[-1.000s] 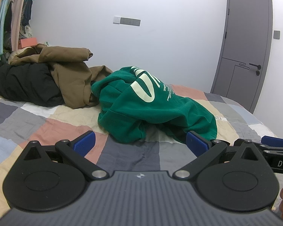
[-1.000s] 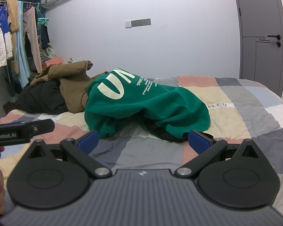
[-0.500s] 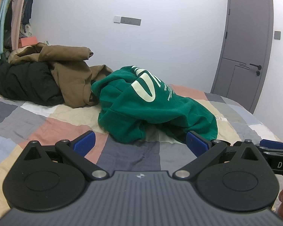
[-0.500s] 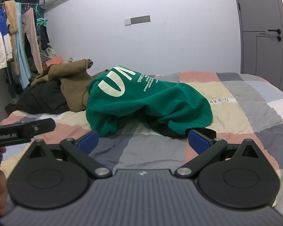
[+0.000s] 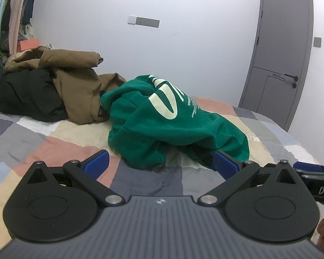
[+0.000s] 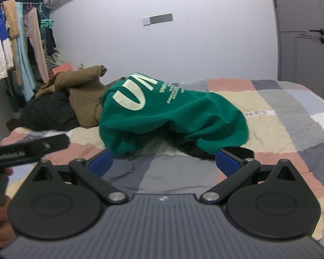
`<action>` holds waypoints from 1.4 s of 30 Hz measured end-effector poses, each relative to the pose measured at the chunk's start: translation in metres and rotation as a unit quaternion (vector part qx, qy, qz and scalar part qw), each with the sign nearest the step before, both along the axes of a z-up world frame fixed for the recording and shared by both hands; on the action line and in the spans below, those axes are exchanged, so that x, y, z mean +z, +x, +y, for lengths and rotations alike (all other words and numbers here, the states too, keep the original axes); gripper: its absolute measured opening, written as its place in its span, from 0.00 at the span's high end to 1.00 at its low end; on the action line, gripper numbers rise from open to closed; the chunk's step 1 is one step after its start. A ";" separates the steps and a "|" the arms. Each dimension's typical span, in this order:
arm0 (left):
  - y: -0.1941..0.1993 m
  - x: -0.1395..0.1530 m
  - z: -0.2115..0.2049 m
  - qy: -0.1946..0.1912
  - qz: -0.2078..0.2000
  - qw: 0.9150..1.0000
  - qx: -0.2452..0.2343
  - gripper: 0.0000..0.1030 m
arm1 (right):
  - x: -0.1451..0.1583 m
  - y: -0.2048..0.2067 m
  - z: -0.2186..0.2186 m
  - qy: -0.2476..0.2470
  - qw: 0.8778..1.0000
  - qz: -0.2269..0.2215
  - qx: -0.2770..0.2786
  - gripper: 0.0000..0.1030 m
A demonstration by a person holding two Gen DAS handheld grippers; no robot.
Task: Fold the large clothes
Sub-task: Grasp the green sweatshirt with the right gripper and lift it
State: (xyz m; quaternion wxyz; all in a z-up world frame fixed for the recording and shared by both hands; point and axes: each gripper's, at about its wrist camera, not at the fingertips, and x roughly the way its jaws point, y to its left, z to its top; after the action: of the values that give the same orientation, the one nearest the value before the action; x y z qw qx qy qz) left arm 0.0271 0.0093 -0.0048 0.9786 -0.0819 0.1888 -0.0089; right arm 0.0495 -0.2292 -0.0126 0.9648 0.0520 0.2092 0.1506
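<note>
Crumpled green sweatshirt (image 5: 175, 125) lying on the patchwork bed (image 5: 54, 142), beside a brown garment (image 5: 80, 90). Left claw (image 5: 161, 161) and right claw (image 6: 164, 161), both spread wide and empty, hover just short of the sweatshirt's near edge.

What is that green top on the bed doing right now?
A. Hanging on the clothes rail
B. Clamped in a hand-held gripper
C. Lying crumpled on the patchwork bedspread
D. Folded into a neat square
C: the green top lies in a rumpled heap on the patchwork bedspread, and both hand-held grippers are open and short of it.
</note>
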 end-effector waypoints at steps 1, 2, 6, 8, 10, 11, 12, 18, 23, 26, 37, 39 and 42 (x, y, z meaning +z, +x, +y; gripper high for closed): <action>0.003 0.001 0.001 0.002 0.000 1.000 0.001 0.00 | 0.002 0.002 0.001 0.003 1.000 0.002 0.002 0.00; 0.006 0.002 0.002 0.002 -0.001 1.000 0.002 0.00 | 0.003 0.005 0.002 0.006 1.000 0.003 0.003 0.00; 0.022 0.009 0.009 0.015 -0.012 1.000 0.019 0.00 | 0.011 0.019 0.007 0.011 1.000 -0.002 -0.004 0.00; 0.033 0.012 0.016 0.017 -0.017 0.999 0.025 0.00 | 0.014 0.026 0.009 0.018 1.000 -0.010 -0.010 0.00; 0.047 0.013 0.027 0.005 -0.012 1.000 0.027 0.00 | 0.017 0.037 0.013 0.025 0.999 -0.016 -0.014 0.00; 0.054 0.012 0.033 -0.002 -0.006 1.000 0.030 0.00 | 0.018 0.043 0.015 0.029 0.999 -0.016 -0.013 0.00; 0.061 0.012 0.039 -0.010 -0.001 0.999 0.033 0.00 | 0.017 0.051 0.016 0.035 0.999 -0.013 -0.012 0.00; 0.093 0.005 0.070 0.000 0.003 0.999 0.048 0.00 | -0.002 0.107 0.039 0.053 0.998 0.025 -0.001 0.00; 0.111 -0.011 0.101 -0.016 0.017 0.998 0.064 0.00 | -0.037 0.153 0.065 0.090 0.993 0.074 0.011 0.01; 0.120 -0.025 0.125 -0.072 0.045 0.994 0.068 0.00 | -0.059 0.173 0.080 0.123 0.988 0.096 -0.001 0.01; 0.131 -0.065 0.184 -0.196 0.085 0.971 0.107 0.00 | -0.086 0.225 0.135 0.203 0.975 0.095 -0.011 0.01; 0.128 -0.067 0.186 -0.188 0.086 0.973 0.099 0.00 | -0.082 0.235 0.143 0.181 0.980 0.081 -0.004 0.09; 0.124 -0.065 0.191 -0.180 0.077 0.974 0.111 0.00 | -0.062 0.233 0.142 0.147 0.988 0.046 0.010 0.51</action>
State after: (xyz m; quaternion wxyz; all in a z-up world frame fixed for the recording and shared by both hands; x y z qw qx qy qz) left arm 0.1508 0.2006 -0.0703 0.9251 -0.2775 0.2490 0.0721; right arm 0.2829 -0.0871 -0.0749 0.9345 0.1979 0.2299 0.1865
